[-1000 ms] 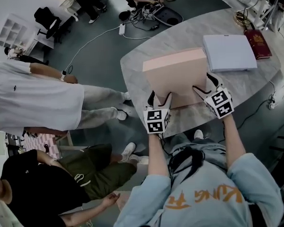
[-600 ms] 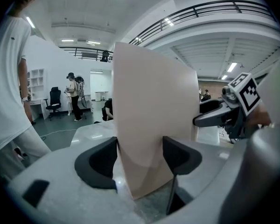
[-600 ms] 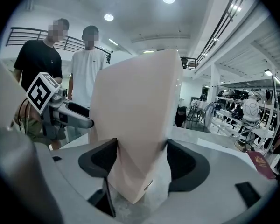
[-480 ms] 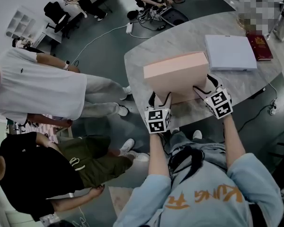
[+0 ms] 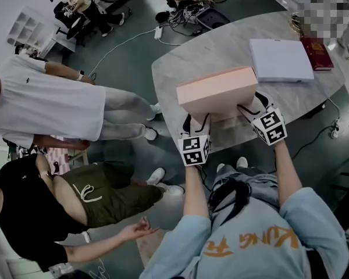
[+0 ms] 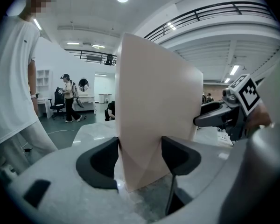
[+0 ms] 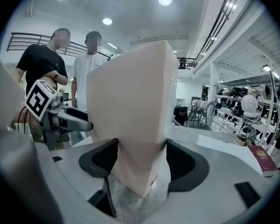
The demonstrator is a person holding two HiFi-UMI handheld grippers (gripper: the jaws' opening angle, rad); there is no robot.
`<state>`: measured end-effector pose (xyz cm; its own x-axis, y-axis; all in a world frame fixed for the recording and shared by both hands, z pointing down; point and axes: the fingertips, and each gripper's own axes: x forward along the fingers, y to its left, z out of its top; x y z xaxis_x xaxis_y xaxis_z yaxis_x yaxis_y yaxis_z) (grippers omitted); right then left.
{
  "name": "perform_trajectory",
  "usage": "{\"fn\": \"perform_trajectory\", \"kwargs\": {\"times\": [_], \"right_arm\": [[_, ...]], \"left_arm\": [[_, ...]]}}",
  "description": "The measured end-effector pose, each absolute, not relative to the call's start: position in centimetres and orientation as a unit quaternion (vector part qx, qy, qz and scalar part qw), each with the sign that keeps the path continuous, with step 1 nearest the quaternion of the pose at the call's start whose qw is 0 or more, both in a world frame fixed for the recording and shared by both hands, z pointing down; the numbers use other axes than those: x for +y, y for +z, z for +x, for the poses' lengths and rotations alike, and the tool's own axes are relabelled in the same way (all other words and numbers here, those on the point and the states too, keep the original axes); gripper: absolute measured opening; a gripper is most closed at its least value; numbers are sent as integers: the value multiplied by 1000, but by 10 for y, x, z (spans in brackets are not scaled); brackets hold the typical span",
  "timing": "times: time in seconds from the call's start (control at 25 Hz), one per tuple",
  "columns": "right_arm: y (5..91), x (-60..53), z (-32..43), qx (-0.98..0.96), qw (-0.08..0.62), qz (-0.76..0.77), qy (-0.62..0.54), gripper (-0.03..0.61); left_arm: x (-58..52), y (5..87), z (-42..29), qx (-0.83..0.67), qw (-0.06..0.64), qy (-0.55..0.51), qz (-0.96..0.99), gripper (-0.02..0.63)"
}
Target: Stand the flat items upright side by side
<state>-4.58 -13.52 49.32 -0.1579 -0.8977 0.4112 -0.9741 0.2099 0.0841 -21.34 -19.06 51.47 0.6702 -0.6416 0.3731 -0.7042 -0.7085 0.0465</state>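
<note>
We hold box on edge on bench, long axis across us: left claw, just closing, clamps its left end, right claw its right. Grey box lies flat beyond, nearer right claw.

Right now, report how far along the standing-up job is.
Done: nothing stands unaided. In hand: the pink box is up on its edge on the table, the left claw and right claw gripping its two ends; the left claw's jaws have just been closing on it. Left: the white box and red book lie flat beyond it.
</note>
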Motion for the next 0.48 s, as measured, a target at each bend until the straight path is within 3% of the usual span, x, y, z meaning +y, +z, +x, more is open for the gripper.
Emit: {"fn": "perform_trajectory", "kwargs": {"times": [0.48], "right_arm": [[491,-111,-49,-710,159,673,136,325]], "left_arm": [[-172,515,-222,-356,94,182,912,305]]}}
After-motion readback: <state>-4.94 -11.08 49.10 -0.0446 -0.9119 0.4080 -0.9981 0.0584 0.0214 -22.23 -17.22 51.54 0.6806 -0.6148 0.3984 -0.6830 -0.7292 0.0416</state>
